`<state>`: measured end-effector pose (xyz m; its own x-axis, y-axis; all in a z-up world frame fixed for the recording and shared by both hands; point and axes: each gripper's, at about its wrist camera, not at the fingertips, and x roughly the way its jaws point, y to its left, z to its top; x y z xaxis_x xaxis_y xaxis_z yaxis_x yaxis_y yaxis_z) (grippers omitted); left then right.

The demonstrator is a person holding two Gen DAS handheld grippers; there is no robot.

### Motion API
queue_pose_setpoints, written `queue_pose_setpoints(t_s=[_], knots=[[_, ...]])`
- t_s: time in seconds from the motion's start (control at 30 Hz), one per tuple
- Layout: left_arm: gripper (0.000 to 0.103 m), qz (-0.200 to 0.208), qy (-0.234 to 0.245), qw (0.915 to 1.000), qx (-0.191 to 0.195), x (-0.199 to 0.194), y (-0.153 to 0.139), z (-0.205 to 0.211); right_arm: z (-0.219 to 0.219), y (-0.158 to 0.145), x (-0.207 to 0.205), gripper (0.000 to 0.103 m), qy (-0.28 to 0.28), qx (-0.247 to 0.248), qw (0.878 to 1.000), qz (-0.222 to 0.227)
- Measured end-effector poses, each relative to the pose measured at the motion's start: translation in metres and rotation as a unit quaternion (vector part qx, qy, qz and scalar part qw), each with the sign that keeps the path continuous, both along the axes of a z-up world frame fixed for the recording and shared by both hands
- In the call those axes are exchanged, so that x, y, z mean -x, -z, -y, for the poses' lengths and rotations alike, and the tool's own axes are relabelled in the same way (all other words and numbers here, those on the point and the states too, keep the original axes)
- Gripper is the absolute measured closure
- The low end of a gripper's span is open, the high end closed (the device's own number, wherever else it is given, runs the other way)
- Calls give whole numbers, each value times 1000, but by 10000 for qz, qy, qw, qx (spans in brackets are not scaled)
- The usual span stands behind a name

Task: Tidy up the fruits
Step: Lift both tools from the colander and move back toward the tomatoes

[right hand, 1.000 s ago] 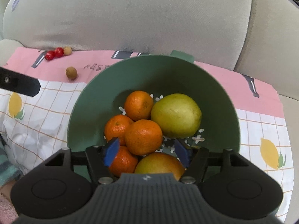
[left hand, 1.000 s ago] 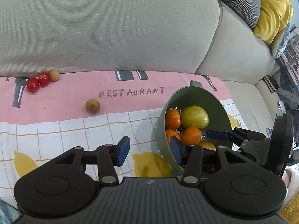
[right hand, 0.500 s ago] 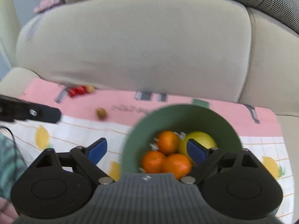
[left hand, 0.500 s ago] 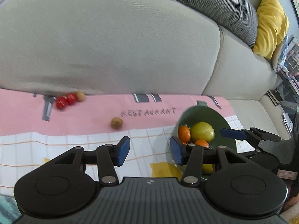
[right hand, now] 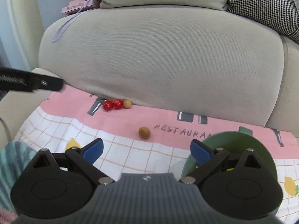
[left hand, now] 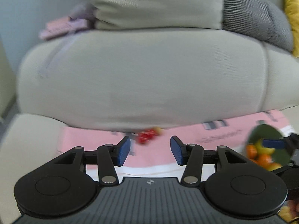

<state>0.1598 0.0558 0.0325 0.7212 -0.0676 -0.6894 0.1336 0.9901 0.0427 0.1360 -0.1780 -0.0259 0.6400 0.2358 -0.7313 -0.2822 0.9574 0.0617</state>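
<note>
A green bowl stands at the right on the pink and checked cloth. In the blurred left wrist view the bowl holds oranges and a yellow-green fruit. Two red cherry tomatoes and a tan round fruit lie against the sofa back. A small brown fruit lies alone in mid-cloth. My right gripper hovers above the cloth left of the bowl, its jaws opening wide with nothing between them. My left gripper is open and empty, pointing at the red tomatoes.
The grey sofa backrest rises right behind the cloth. A pink book lies on top of it, beside a houndstooth cushion. A yellow cushion sits far right. Teal striped fabric shows at the lower left.
Both grippers have pulled up and back from the bowl. The right jaws spread wide, away from the oranges. The left view has swung left toward the red tomatoes.
</note>
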Motion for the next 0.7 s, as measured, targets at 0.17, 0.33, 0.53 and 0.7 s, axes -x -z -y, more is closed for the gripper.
queue_pose_setpoints(t_s=[0.17, 0.33, 0.53, 0.7], knots=[[43, 203, -284, 9975, -619, -9, -1, -16, -17, 6, -13, 7, 34, 44, 10000, -1], [43, 379, -430, 9826, -1768, -18, 11, -13, -33, 14, -26, 7, -24, 79, 9999, -76], [43, 281, -541, 9635, -2607, -34, 31, -23, -50, 31, -42, 7, -237, 2, 9989, -399], [43, -36, -284, 9815, -1892, -47, 47, -40, -62, 42, -51, 7, -430, 28, 9980, -454]])
